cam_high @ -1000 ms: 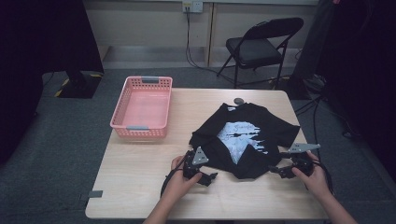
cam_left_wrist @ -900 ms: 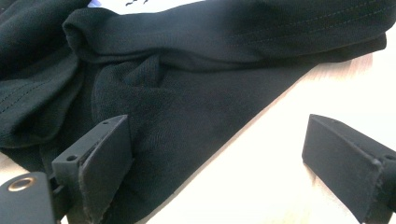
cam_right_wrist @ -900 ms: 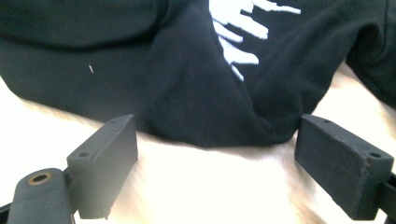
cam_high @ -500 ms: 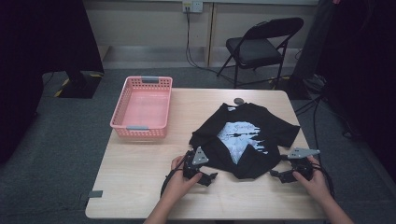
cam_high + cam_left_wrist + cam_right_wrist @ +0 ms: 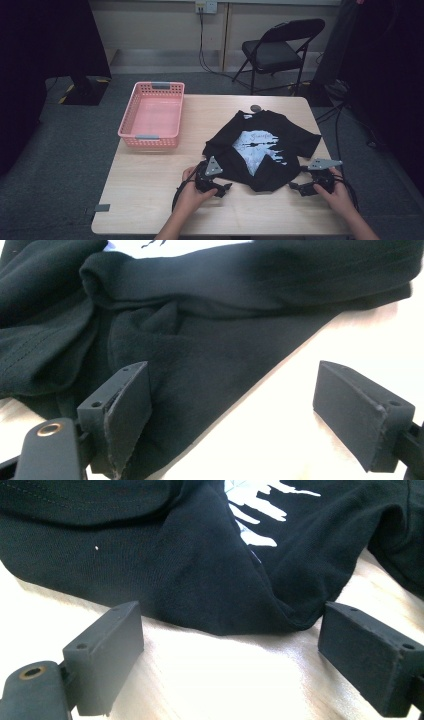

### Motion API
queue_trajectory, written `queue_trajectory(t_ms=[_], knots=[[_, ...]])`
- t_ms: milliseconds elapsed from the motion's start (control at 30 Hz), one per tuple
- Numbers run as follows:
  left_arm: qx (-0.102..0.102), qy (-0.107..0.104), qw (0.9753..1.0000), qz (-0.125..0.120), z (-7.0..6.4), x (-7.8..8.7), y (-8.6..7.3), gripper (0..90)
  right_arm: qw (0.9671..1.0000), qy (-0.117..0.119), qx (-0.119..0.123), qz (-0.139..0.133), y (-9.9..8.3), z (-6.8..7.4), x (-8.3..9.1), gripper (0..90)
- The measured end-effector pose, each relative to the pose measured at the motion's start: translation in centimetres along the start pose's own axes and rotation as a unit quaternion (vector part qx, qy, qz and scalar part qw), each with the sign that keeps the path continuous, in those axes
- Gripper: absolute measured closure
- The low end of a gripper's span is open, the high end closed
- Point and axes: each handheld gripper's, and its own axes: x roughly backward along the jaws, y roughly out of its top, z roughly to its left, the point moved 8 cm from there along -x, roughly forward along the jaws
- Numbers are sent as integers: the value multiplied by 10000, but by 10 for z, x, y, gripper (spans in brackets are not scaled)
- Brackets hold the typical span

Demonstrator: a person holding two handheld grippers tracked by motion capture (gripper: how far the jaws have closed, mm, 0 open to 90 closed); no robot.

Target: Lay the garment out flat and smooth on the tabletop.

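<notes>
Black T-shirt (image 5: 262, 147) spread print-up at table (image 5: 150, 200) centre-right | left gripper (image 5: 216, 189) wide at hem's 7 o'clock, right gripper (image 5: 298, 188) wide at 5 | folding unstarted; basket (image 5: 152, 116) at 10 o'clock empty

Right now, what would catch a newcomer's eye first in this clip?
A black T-shirt with a white print lies crumpled on the right half of the wooden table. The left gripper and right gripper, both open, sit at its near edge. A pink basket stands at the table's far left.
</notes>
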Motion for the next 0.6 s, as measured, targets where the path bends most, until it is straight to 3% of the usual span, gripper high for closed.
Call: queue_trajectory(t_ms=[300, 500, 600], knots=[[7, 98, 9998, -148, 9, 12, 14, 163, 10000, 1, 1, 0, 0, 0, 0, 102], [106, 209, 9992, -318, 30, 15, 37, 311, 10000, 13, 8, 0, 0, 0, 0, 101], [187, 412, 9984, -354, 46, 11, 51, 376, 10000, 14, 10, -1, 0, 0, 0, 101]])
